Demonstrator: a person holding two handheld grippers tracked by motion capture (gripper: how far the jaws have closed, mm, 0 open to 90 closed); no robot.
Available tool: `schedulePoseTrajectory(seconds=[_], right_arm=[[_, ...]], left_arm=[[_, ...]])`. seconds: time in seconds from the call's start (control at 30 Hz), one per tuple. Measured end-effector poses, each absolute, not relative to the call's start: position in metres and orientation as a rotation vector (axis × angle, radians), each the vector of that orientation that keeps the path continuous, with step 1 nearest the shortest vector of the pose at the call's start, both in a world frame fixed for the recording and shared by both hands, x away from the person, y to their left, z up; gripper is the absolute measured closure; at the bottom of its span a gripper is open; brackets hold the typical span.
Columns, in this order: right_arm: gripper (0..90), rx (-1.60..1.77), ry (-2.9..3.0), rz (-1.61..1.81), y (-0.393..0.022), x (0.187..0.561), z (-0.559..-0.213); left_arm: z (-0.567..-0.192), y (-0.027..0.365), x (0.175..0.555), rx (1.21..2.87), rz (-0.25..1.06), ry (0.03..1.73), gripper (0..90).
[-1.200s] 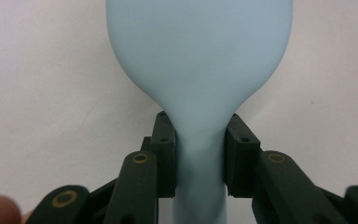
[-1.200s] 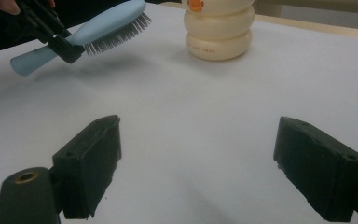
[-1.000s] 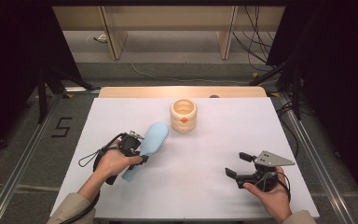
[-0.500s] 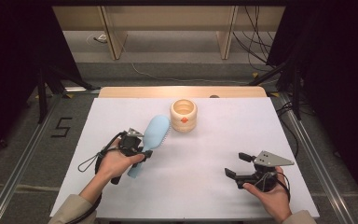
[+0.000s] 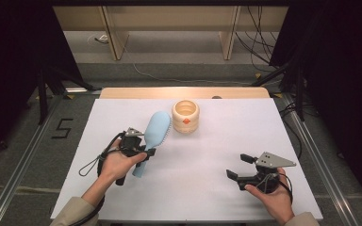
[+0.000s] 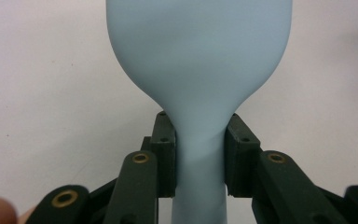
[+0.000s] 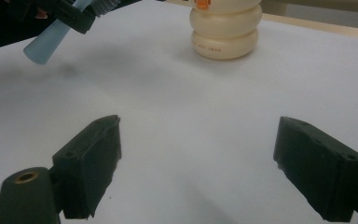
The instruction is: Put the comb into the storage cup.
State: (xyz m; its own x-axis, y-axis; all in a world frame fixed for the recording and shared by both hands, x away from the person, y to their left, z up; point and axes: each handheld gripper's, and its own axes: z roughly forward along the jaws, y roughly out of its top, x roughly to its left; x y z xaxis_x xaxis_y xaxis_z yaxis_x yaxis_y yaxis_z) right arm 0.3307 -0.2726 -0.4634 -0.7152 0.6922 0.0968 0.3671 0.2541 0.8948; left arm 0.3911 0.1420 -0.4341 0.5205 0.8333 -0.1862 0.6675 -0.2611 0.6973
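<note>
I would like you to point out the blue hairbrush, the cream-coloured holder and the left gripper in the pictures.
blue hairbrush [image 5: 156, 128], high view, on the smooth back of its head.
cream-coloured holder [image 5: 185, 117], high view, on its ribbed side wall.
left gripper [image 6: 199, 156], left gripper view, midway between its fingers, which clamp the brush neck.

A white bench [image 5: 264, 127] is lit from above; grey floor [image 5: 23, 141] marked "5" [image 5: 62, 128] is seen beside it, with wooden shelving [image 5: 169, 28] and cables [image 5: 259, 37] behind, flanked by darkness.

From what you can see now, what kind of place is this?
Probably a lab recording station: a white table framed by dark curtains, loose cables on the floor, and a hand-held left gripper holding a blue brush.
</note>
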Motion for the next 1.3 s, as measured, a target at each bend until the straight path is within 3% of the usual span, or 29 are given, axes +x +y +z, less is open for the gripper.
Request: schedulePoseTrajectory(seconds=[1.3], right_arm=[[16.0,1.026,2.228,1.626,-0.227,0.335,-0.464]], left_arm=[[-0.428,0.119,0.382,1.907,0.314,1.171,69.2]])
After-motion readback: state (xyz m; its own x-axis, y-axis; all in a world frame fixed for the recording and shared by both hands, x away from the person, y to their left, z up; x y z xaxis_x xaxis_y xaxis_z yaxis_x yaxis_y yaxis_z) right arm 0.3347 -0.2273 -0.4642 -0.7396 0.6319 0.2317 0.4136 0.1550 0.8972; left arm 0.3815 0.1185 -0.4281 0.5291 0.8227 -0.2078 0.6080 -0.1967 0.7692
